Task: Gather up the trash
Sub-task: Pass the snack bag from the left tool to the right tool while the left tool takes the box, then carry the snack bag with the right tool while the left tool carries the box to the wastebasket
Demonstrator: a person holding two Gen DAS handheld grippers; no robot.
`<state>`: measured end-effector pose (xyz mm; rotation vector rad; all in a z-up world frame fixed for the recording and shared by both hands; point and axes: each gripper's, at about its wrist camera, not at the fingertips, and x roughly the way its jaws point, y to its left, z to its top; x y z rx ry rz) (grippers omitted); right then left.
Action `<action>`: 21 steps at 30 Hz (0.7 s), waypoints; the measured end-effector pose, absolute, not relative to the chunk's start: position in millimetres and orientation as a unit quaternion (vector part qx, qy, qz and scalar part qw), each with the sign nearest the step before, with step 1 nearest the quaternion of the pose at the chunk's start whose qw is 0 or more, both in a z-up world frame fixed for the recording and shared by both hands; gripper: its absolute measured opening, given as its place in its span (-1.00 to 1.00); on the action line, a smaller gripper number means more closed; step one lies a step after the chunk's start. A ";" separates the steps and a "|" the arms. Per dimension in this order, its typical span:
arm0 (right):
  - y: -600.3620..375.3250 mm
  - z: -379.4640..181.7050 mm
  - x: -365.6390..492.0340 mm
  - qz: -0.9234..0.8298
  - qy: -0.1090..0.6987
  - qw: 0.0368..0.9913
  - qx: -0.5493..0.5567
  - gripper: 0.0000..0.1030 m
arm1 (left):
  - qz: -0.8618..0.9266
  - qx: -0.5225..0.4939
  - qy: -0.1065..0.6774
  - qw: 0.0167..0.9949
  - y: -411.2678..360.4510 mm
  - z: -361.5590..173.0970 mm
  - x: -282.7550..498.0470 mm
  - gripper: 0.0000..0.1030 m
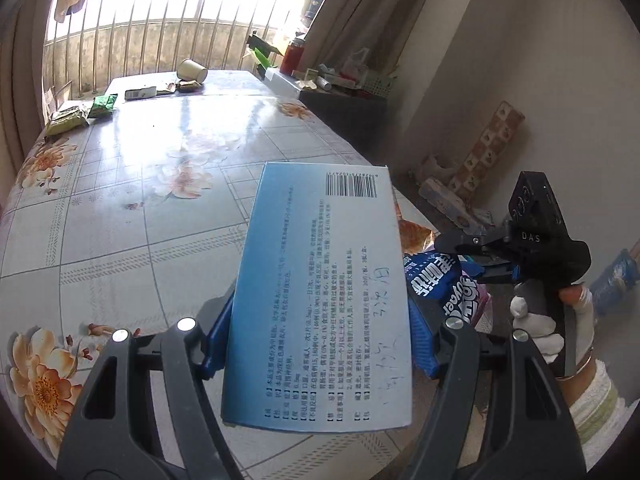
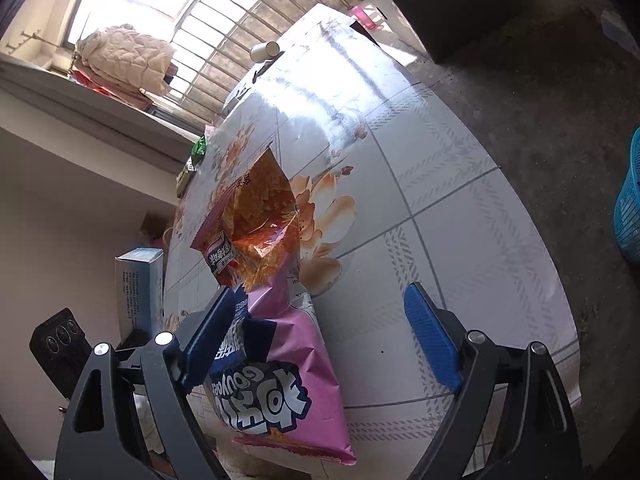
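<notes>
A blue-and-white medicine box [image 1: 324, 300] with printed text and a barcode stands up between the blue pads of my left gripper [image 1: 320, 334], which press on its two long sides above the floral table [image 1: 140, 200]. The same box [image 2: 138, 288] shows at the left of the right wrist view. A pink and orange chip bag [image 2: 280, 360] lies crumpled near the table's edge. My right gripper [image 2: 320, 300] stands wide open around it. The bag leans on the left pad and is clear of the right pad. In the left wrist view the right gripper [image 1: 472, 248], held by a gloved hand, is over the bag [image 1: 452, 284].
At the table's far end lie a tipped paper cup [image 1: 192, 70], green packets [image 1: 102, 106], a small white box [image 1: 140, 93] and a wrapper [image 1: 188, 86]. A dark cabinet [image 1: 340, 100] with clutter stands right of the table. A blue basket [image 2: 628, 216] sits on the floor.
</notes>
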<state>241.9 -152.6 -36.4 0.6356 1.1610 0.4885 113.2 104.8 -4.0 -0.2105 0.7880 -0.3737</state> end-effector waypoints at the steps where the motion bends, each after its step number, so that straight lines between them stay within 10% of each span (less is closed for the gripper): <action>1: -152.4 -37.1 240.4 0.229 0.535 0.757 0.299 0.64 | -0.188 -0.092 0.396 0.894 93.4 -8.8 114.7 0.30; 10: -147.7 -44.3 227.9 0.276 0.550 0.721 0.317 0.55 | -0.189 -0.049 0.468 0.862 58.3 -52.4 125.8 0.30; 21: -131.1 -57.5 219.8 0.268 0.559 0.708 0.338 -0.41 | -0.193 -0.073 0.470 0.858 67.7 -51.9 131.6 0.30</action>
